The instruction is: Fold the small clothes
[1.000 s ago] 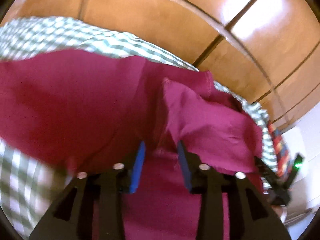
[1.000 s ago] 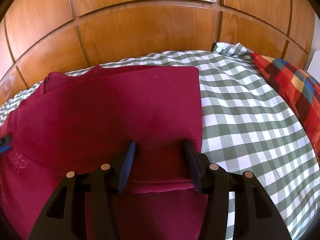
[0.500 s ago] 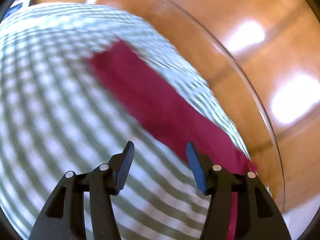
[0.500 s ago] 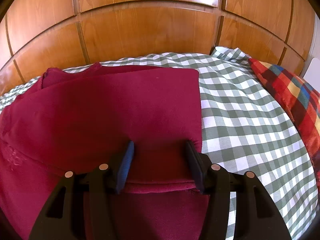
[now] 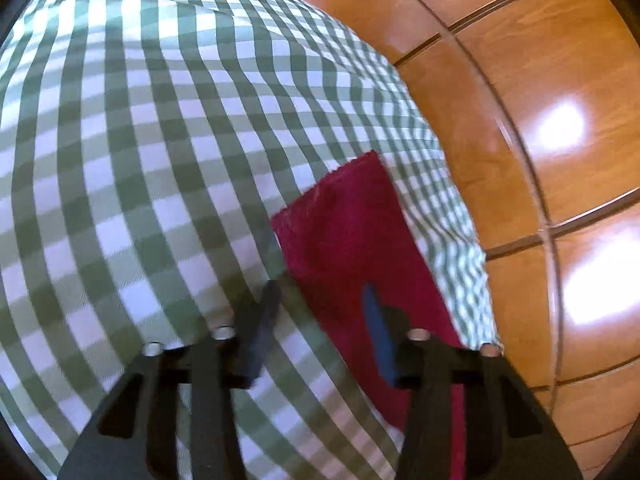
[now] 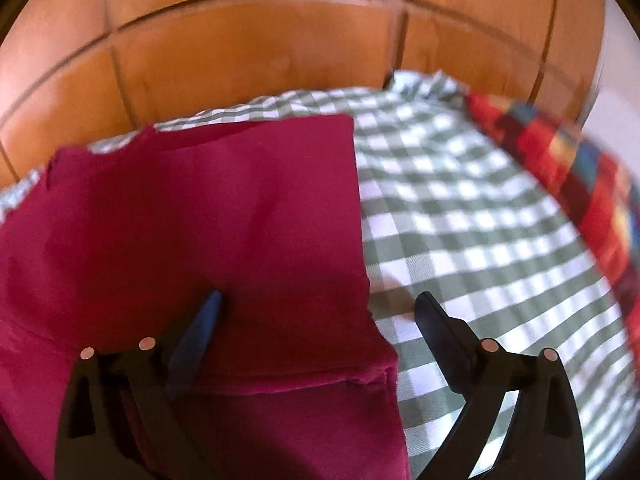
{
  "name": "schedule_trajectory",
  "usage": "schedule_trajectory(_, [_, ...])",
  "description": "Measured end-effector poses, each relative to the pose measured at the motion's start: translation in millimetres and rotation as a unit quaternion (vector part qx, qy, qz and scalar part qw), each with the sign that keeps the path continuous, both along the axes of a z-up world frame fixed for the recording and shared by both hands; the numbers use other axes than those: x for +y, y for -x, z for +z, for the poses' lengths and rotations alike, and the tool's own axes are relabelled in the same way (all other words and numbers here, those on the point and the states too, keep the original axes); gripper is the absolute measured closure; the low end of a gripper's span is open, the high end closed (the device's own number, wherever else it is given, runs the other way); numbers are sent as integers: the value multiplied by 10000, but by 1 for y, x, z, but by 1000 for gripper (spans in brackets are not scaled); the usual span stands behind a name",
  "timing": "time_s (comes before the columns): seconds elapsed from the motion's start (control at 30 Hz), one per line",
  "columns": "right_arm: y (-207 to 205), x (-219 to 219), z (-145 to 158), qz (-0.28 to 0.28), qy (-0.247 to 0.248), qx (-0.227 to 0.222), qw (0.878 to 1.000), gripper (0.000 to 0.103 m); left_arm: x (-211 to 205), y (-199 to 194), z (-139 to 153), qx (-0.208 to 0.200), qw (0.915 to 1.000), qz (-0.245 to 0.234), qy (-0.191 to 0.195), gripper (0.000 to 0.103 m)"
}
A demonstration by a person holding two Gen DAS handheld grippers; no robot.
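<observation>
both grippers have let go over the last second: the left gripper [image 5: 320, 304] has swung off the bunched fabric it was working and now looks along the bed, and the right gripper [image 6: 316, 304] has spread its fingers, which were closer together over the folded edge half a second ago.

now the maroon garment [image 6: 192, 216] lies folded flat on the green-and-white checked bedsheet [image 6: 460, 208], close to the wooden panelled wall [image 6: 248, 52] behind the bed. its right edge runs straight, and a folded hem crosses low in the right wrist view, just ahead of the gripper body.

the right gripper's fingers stand wide apart and hold nothing: the blue-padded finger [image 6: 200, 324] is over the maroon cloth, the other finger over the checked sheet just past the garment's right edge. whether either fingertip touches the surface cannot be told.

in the left wrist view only a narrow end of the maroon garment [image 5: 352, 240] shows, lying on the bedsheet [image 5: 140, 152] near the wall [image 5: 552, 128]. the left fingers are also apart and empty, one over the sheet, the blue-padded one [image 5: 378, 340] over the cloth.

a red, blue and yellow plaid pillow [image 6: 576, 168] sits at the right of the bed, blurred, well apart from the garment.
</observation>
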State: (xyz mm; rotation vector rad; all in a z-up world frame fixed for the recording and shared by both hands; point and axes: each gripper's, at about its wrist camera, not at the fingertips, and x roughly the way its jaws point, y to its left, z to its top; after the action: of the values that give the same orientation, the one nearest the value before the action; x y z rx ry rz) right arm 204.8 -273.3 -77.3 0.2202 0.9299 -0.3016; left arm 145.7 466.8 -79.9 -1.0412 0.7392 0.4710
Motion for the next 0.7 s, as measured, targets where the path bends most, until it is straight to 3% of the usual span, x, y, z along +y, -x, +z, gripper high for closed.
schedule_trajectory(0.03, [1,-2,-1,-6,-84,-15,10000,7,2,0,0,27,10000,-54,-30,90])
schedule_trajectory(0.07, [1,-2,-1,-3,-74,-10,10000,7,2,-5,0,98,9999,-77,-99,95])
schedule_trajectory(0.2, [2,0,0,0,-22,-14,10000,7,-17,-16,19,100,9969,-255,-735,97])
schedule_trajectory(0.37, [0,-1,0,3,-30,-32,10000,7,-63,-27,63,-509,9915,-763,-925,97])
schedule_trajectory(0.5, [2,-1,1,-6,-66,-64,10000,7,-130,-40,101,-1117,9766,-1497,-1064,97])
schedule_trajectory(0.7, [4,-2,1,-16,-139,-120,9998,7,-260,-58,117,-1486,9399,-2781,-1309,97])
